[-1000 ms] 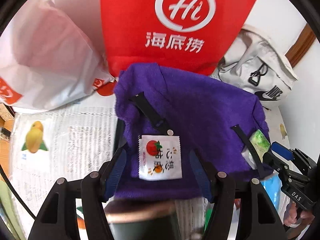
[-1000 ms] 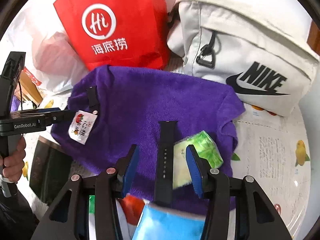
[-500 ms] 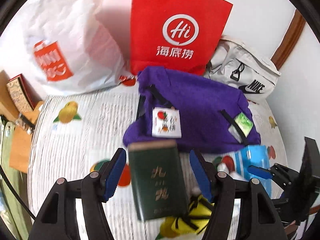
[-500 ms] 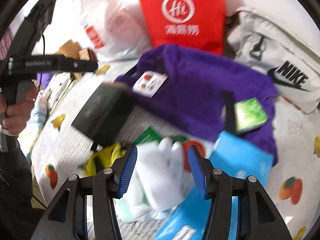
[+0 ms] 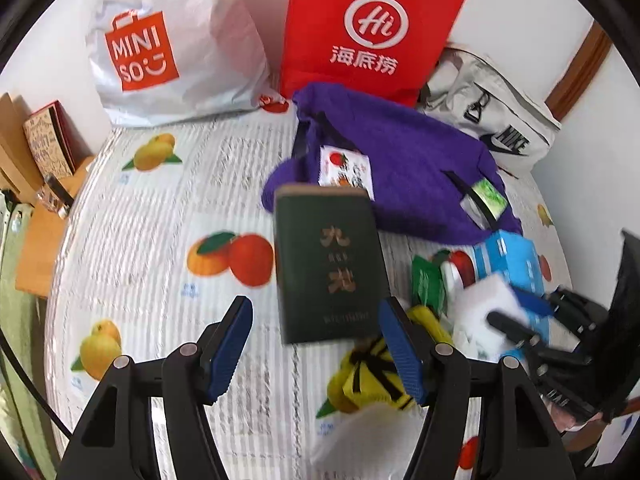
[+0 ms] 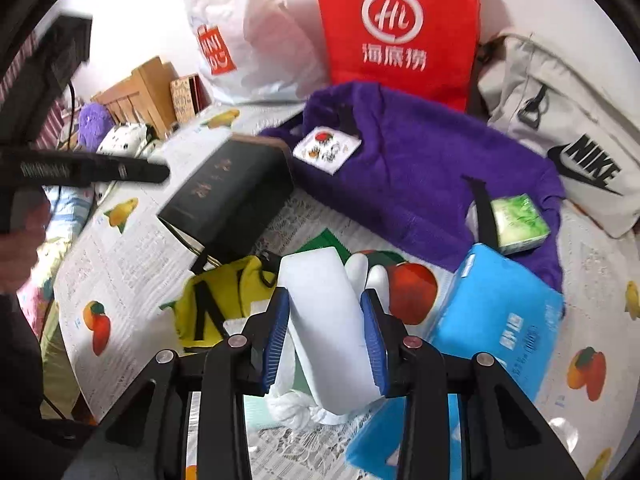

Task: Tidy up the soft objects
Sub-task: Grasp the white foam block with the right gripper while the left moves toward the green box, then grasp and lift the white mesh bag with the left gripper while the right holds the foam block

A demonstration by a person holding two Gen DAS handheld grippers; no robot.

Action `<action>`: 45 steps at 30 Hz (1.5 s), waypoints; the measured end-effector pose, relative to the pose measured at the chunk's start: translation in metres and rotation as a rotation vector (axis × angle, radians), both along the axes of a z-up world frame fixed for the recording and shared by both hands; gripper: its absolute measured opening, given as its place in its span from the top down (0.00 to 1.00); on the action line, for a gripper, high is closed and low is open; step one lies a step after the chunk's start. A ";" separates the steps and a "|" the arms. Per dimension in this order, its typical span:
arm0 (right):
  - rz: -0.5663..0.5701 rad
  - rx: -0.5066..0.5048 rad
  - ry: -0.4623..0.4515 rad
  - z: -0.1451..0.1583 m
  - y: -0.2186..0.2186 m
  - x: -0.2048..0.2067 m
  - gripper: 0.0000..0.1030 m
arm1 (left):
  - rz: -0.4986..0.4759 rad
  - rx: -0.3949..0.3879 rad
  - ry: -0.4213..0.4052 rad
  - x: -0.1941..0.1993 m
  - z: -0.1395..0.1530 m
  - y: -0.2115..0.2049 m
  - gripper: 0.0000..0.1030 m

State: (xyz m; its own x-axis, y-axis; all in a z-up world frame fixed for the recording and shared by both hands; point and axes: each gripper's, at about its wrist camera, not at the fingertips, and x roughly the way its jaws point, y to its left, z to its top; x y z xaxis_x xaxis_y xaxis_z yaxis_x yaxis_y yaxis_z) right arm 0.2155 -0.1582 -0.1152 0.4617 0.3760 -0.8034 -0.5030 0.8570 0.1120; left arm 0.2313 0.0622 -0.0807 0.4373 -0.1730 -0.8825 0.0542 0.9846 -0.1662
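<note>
Clutter covers the fruit-print table; sorting looks barely begun. The right gripper pinches a white sponge block near the purple fleece bag, while the left gripper hangs with fingers spread over a dark green box.

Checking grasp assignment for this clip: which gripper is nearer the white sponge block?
Right. The right gripper has its pads against both sides of the white sponge block; the left gripper sits apart, open in front of the dark green box.
</note>
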 end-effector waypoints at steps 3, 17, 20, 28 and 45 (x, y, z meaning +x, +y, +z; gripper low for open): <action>-0.047 0.013 -0.046 0.016 -0.008 -0.011 0.64 | -0.019 -0.010 0.014 -0.017 -0.009 -0.004 0.38; -0.212 0.058 -0.093 0.039 -0.048 -0.084 0.64 | -0.151 -0.089 0.114 -0.078 -0.080 -0.031 0.33; -0.228 0.051 -0.083 0.035 -0.055 -0.097 0.64 | -0.210 -0.069 0.068 -0.089 -0.082 -0.042 0.18; -0.258 0.060 -0.068 0.030 -0.068 -0.117 0.64 | -0.277 0.051 0.042 -0.100 -0.089 -0.068 0.03; -0.308 0.051 -0.018 -0.003 -0.096 -0.143 0.64 | -0.222 0.193 -0.006 -0.124 -0.099 -0.092 0.01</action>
State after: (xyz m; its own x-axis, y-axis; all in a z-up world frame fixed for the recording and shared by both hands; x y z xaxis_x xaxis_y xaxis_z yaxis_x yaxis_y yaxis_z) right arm 0.0729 -0.2544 -0.1186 0.5738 0.2559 -0.7780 -0.2230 0.9629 0.1523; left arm 0.1073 -0.0296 -0.1801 0.4132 -0.0939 -0.9058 0.2718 0.9621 0.0242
